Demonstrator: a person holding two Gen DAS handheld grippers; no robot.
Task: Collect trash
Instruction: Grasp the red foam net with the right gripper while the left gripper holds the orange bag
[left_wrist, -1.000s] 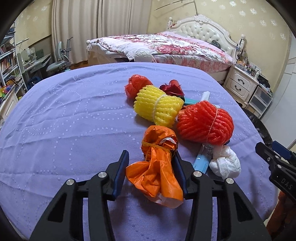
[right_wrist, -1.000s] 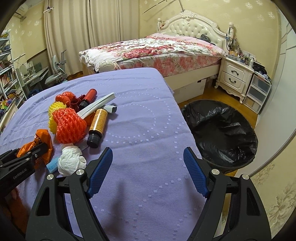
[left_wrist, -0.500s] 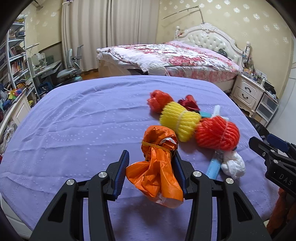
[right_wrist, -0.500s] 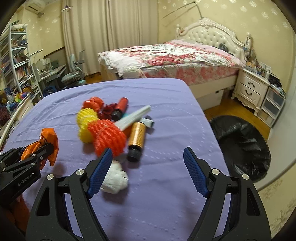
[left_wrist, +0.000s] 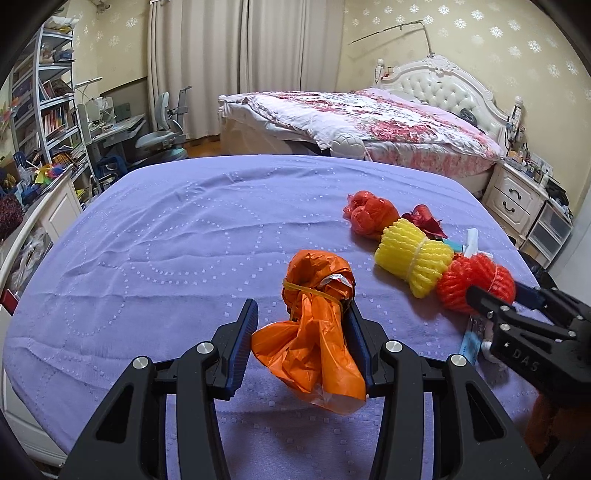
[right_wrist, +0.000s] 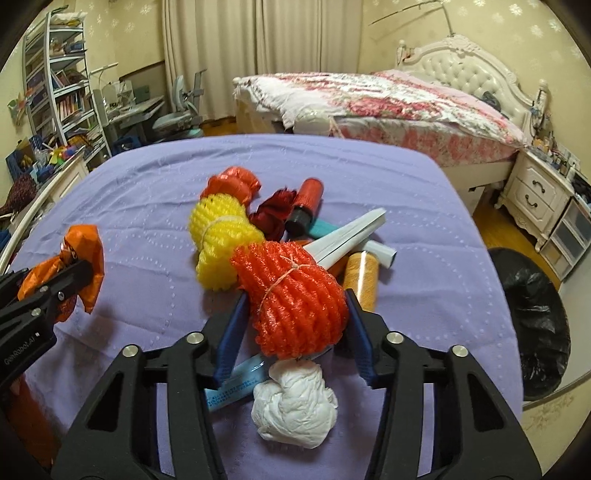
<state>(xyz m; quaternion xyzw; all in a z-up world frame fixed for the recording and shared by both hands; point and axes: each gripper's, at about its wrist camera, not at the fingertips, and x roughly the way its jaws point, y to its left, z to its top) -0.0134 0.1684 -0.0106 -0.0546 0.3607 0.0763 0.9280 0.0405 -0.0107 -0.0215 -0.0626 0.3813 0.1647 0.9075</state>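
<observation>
Claws both loaded — left claw (left_wrist: 301, 334) pinching orange bag (left_wrist: 317, 317), right claw (right_wrist: 291, 325) just closed around red foam net (right_wrist: 295, 299), hiding white wad's (right_wrist: 295, 404) top.

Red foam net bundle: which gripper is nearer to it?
Right. The right gripper has the red foam net bundle between its fingers; its jaws have just been closing. The left gripper is apart, holding an orange bag.

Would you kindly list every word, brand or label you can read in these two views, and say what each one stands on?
"DAS" is on the body of the right gripper, seen from the left wrist.
"GenRobot.AI" is on the body of the left gripper, seen from the right wrist.
The blue packet under the red foam net carries rows of print, too small to read.
Nothing else is legible.
</observation>
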